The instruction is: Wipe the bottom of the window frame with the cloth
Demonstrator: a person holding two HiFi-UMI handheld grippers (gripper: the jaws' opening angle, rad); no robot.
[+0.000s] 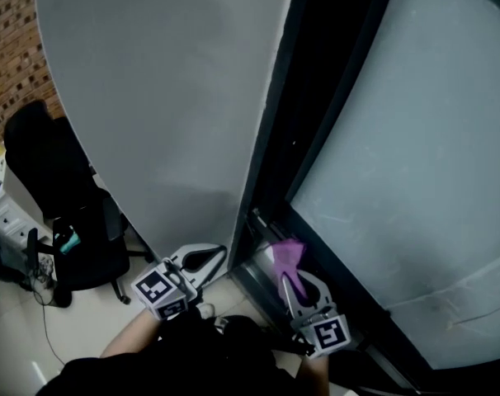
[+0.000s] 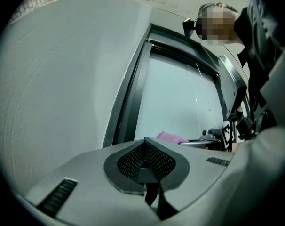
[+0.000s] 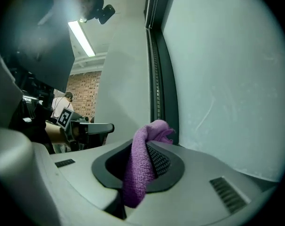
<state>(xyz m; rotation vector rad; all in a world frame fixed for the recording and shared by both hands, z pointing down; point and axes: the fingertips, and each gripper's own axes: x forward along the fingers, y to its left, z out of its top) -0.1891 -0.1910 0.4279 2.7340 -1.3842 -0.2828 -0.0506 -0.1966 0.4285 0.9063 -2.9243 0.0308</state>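
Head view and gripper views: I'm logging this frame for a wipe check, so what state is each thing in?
Purple cloth: bunched, pinched between the right gripper's jaws.
Right gripper: shut on the cloth, near the window frame bottom corner.
Left gripper: shut, empty, apart from the frame.
Office chair: upright.

Item count:
- Grippers: two, the left gripper (image 1: 207, 261) and the right gripper (image 1: 293, 277).
- Marker cubes (image 1: 162, 291): two, one per gripper.
- Cloth (image 1: 286, 252): one, purple.
- Window frame (image 1: 316, 114): one, dark.
- Pane (image 1: 415, 180): one, frosted.
- Office chair (image 1: 60, 188): one, black.
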